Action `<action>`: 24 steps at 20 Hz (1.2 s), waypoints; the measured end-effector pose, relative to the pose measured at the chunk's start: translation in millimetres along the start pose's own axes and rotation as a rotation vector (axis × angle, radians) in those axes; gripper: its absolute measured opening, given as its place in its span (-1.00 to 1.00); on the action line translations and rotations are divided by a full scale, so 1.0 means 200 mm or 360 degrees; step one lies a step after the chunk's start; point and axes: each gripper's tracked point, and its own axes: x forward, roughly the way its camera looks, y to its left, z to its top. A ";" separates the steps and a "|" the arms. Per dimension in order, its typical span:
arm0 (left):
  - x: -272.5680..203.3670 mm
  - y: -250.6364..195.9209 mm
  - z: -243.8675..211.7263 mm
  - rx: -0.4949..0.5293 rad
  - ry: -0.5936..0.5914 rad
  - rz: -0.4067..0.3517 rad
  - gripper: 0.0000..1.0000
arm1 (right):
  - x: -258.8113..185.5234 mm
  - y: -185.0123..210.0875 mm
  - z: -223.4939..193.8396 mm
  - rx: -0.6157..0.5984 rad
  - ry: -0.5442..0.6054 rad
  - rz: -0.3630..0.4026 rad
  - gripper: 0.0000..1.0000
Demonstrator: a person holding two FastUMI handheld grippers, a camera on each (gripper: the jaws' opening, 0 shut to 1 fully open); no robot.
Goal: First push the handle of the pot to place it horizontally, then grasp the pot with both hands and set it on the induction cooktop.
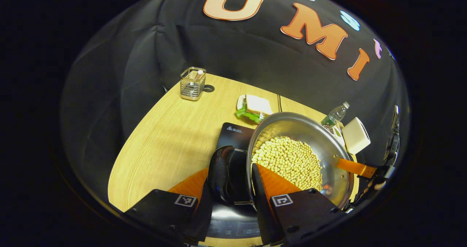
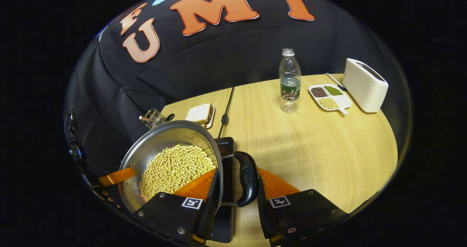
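Note:
A steel pot [image 1: 321,145] holding yellow soybeans [image 1: 288,159] has a black side handle [image 1: 228,174]. My left gripper [image 1: 231,170] is shut on that handle and the rim, one finger inside the pot on the beans. In the right gripper view, my right gripper [image 2: 237,172] is shut the same way on the pot's [image 2: 164,137] other black handle [image 2: 246,177]. Each view shows the other gripper's finger at the pot's far rim [image 1: 355,167] [image 2: 113,176]. The black induction cooktop [image 1: 235,132] [image 2: 227,145] lies under the pot. I cannot tell whether the pot touches it.
A wire basket [image 1: 192,83] stands at the table's far edge, with a sandwich on a plate [image 1: 255,108] nearer. A water bottle [image 2: 290,81], a divided dish of beans [image 2: 330,97] and a white toaster [image 2: 365,84] stand on the wooden table [image 2: 328,148]. A black cable [image 2: 226,108] runs back from the cooktop.

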 end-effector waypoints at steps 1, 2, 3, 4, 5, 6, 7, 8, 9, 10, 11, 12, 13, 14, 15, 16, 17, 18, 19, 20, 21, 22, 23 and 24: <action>0.02 0.03 0.00 -0.0004 0.0007 -0.0001 0.19 | 0.01 0.02 -0.01 0.0000 0.0004 -0.0003 -0.06; 0.03 0.05 0.00 -0.0006 0.0014 -0.0004 0.21 | 0.03 0.04 -0.02 -0.0001 0.0011 -0.0007 0.03; 0.05 0.07 -0.01 -0.0007 0.0023 -0.0006 0.19 | 0.05 0.05 -0.03 -0.0002 0.0013 -0.0011 0.03; 0.06 0.09 -0.02 -0.0001 0.0029 -0.0014 0.19 | 0.06 0.07 -0.04 -0.0007 0.0013 -0.0017 0.03; 0.08 0.10 -0.01 0.0004 0.0025 -0.0025 0.22 | 0.07 0.07 -0.04 -0.0007 0.0017 -0.0022 0.04; 0.10 0.11 -0.01 0.0005 0.0030 -0.0033 0.21 | 0.08 0.08 -0.05 -0.0004 0.0018 -0.0023 0.03; 0.11 0.12 -0.02 0.0002 0.0037 -0.0040 0.19 | 0.07 0.08 -0.05 -0.0002 0.0017 -0.0027 0.04; 0.13 0.13 -0.03 -0.0002 0.0048 -0.0046 0.19 | 0.07 0.08 -0.06 -0.0004 0.0024 -0.0032 0.04; 0.15 0.12 -0.04 -0.0003 0.0059 -0.0052 0.19 | 0.08 0.08 -0.07 0.0005 0.0035 -0.0040 0.03; 0.16 0.12 -0.05 -0.0006 0.0068 -0.0062 0.20 | 0.09 0.09 -0.07 0.0004 0.0041 -0.0043 0.04; 0.16 0.12 -0.06 -0.0008 0.0071 -0.0071 0.21 | 0.10 0.09 -0.09 0.0007 0.0049 -0.0046 0.03; 0.17 0.12 -0.05 -0.0003 0.0067 -0.0076 0.21 | 0.11 0.10 -0.09 0.0014 0.0045 -0.0045 0.03; 0.18 0.12 -0.06 0.0003 0.0065 -0.0078 0.22 | 0.11 0.10 -0.10 0.0017 0.0048 -0.0047 0.03; 0.19 0.13 -0.06 0.0008 0.0066 -0.0076 0.21 | 0.11 0.09 -0.11 0.0021 0.0052 -0.0054 0.03; 0.19 0.14 -0.08 0.0018 0.0081 -0.0069 0.20 | 0.11 0.08 -0.14 0.0011 0.0076 -0.0061 0.07; 0.19 0.15 -0.10 0.0041 0.0094 -0.0051 0.19 | 0.11 0.07 -0.17 -0.0015 0.0101 -0.0065 0.11; 0.18 0.16 -0.09 0.0068 0.0088 -0.0048 0.21 | 0.10 0.08 -0.16 -0.0049 0.0072 -0.0046 0.17; 0.19 0.17 -0.09 0.0077 0.0083 -0.0035 0.22 | 0.09 0.07 -0.13 -0.0082 0.0032 -0.0053 0.11; 0.15 0.17 -0.07 0.0104 0.0065 -0.0012 0.28 | 0.08 0.06 -0.11 -0.0080 0.0020 -0.0060 0.35; 0.14 0.19 -0.04 0.0134 0.0040 0.0007 0.32 | 0.06 0.06 -0.12 -0.0044 0.0027 -0.0051 0.47; 0.12 0.20 -0.03 0.0156 0.0014 0.0030 0.41 | 0.04 0.05 -0.10 0.0012 0.0029 -0.0036 0.75; 0.09 0.22 0.00 0.0173 -0.0014 0.0054 0.49 | 0.02 0.04 -0.06 0.0063 0.0013 -0.0018 0.82; 0.06 0.24 0.04 0.0176 -0.0054 0.0090 0.73 | -0.01 0.02 -0.01 0.0103 -0.0024 -0.0029 0.91; 0.03 0.25 0.10 0.0175 -0.0119 0.0118 0.86 | -0.04 -0.02 0.05 0.0121 -0.0059 -0.0055 0.91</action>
